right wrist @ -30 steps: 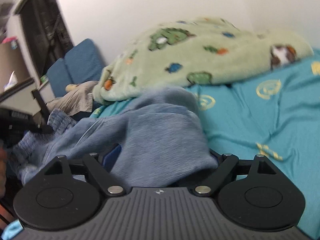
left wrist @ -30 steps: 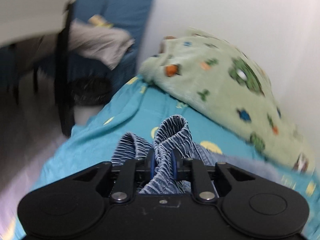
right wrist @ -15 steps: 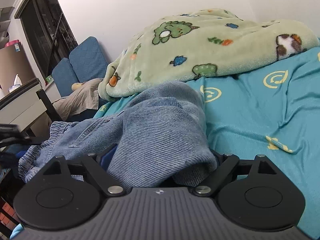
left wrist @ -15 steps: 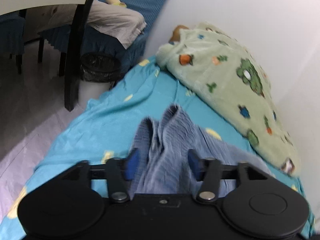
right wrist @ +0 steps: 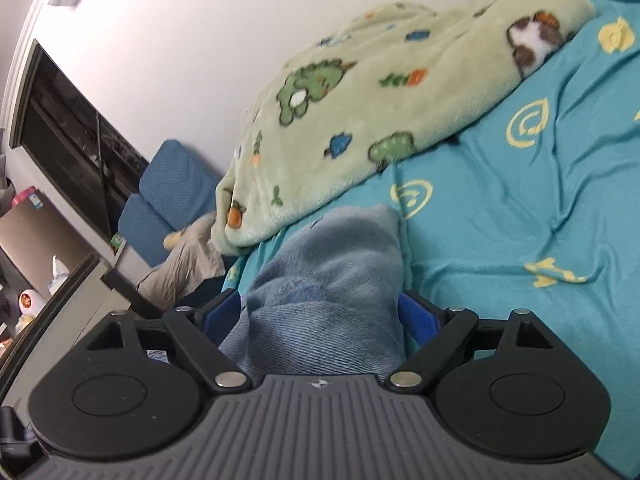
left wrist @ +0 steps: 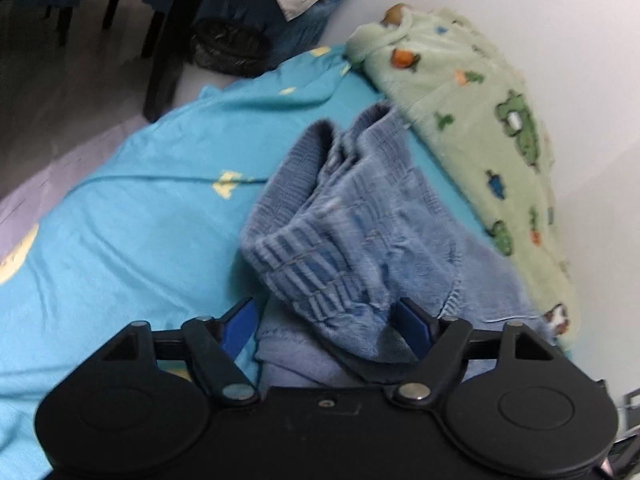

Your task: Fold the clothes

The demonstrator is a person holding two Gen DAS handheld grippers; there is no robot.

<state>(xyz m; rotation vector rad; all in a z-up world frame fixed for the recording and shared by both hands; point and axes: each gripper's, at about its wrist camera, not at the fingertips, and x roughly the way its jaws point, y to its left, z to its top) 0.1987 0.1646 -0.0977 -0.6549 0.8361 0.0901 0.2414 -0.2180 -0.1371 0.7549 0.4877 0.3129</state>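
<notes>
A pair of blue denim pants (left wrist: 356, 232) lies crumpled on the turquoise bed sheet (left wrist: 132, 216), with its elastic waistband toward the left wrist camera. My left gripper (left wrist: 326, 322) is open, its blue pads spread on either side of the waistband. In the right wrist view the other end of the pants (right wrist: 332, 276) lies between the spread pads of my right gripper (right wrist: 320, 316), which is open too. The cloth hides the inner faces of the pads.
A green fleece blanket (right wrist: 372, 92) with dinosaur prints lies bunched along the white wall, just beyond the pants. Past the bed's edge stand a dark chair leg (left wrist: 168, 40), a black bin (left wrist: 228, 46) and blue cushions (right wrist: 168, 200) with a grey garment.
My left gripper has opened and let go of the waistband, which has dropped onto the bed. My right gripper's jaws have spread wide and the pants have sunk lower.
</notes>
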